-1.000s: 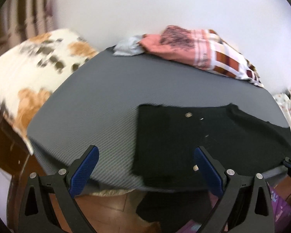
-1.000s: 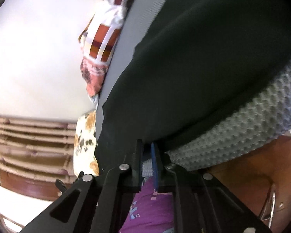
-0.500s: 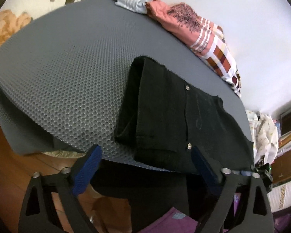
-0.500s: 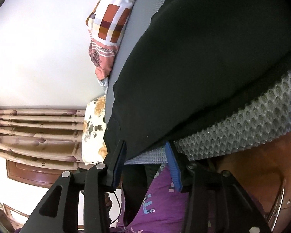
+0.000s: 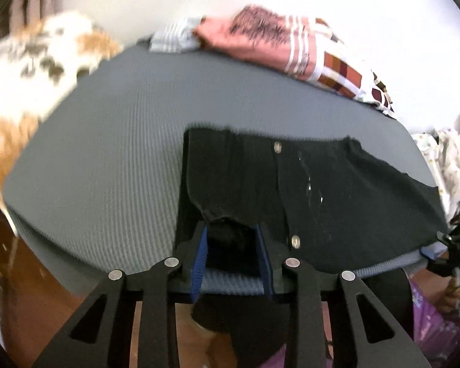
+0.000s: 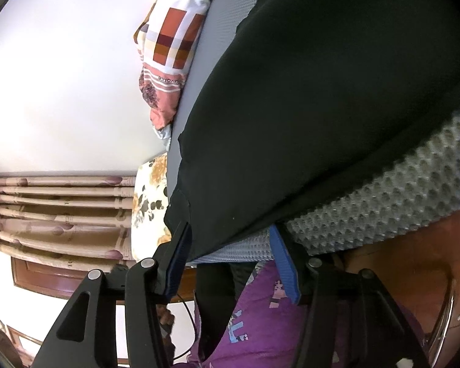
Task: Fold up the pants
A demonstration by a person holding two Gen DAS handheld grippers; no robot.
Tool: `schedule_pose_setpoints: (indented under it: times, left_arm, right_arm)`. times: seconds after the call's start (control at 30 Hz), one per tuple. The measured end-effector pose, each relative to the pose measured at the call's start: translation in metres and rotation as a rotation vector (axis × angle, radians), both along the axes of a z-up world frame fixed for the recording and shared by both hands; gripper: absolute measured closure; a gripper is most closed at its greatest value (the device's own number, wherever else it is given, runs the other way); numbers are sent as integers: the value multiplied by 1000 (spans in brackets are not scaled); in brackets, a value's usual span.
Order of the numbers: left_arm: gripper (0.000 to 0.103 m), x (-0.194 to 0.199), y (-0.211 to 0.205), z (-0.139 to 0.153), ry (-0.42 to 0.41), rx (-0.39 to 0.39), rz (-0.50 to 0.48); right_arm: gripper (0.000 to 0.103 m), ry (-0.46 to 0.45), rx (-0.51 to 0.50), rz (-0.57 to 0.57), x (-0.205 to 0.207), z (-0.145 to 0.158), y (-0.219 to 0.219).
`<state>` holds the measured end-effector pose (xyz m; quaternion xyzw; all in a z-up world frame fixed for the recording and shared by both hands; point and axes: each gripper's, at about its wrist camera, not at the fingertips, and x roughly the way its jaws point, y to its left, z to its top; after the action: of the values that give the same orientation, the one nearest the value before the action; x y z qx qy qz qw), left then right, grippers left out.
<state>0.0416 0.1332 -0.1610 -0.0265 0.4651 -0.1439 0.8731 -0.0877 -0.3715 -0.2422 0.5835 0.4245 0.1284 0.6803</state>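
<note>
Pants (image 5: pixel 306 190) between closing left claw (image 5: pixel 231 254) and opening right claw (image 6: pixel 230 263), patterned cloth (image 5: pixel 291 52) well beyond.

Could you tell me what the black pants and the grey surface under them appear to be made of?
The black pants look like a matte woven cloth, perhaps denim or cotton twill: dull, stitched seams, small shiny metal rivets or snaps. The grey surface looks like a soft foam or rubbery mat with a matte finish; close up in the right wrist view its edge shows a regular embossed honeycomb pattern.
</note>
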Motion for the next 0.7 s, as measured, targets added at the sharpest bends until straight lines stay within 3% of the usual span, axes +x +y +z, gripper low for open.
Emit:
schedule_pose_setpoints:
  times: [0.07,0.17,0.23,0.33,0.5,0.63,0.7]
  left_arm:
    - [72,7,-3,-1,-24,33,-13]
    - [76,11,-3,-34,34,116,-15]
    - [76,8,3,-42,32,87,-15]
    - [76,5,8,-41,29,69,-3]
    - [76,4,7,-41,18,70,3]
    - [76,2,6,-42,14,65,15]
    - [75,2,6,-42,13,66,19]
  right_arm:
    - [52,-6,-1,7,2,1,2]
    - [51,-28,-22,42,6,8,4]
    - [51,-56,-69,96,16,18,8]
    - [51,-122,-238,231,49,49,21]
    - [51,-332,-449,469,135,101,62]
    - [51,-364,-570,579,202,107,87]
    - [51,-335,-628,633,235,95,98]
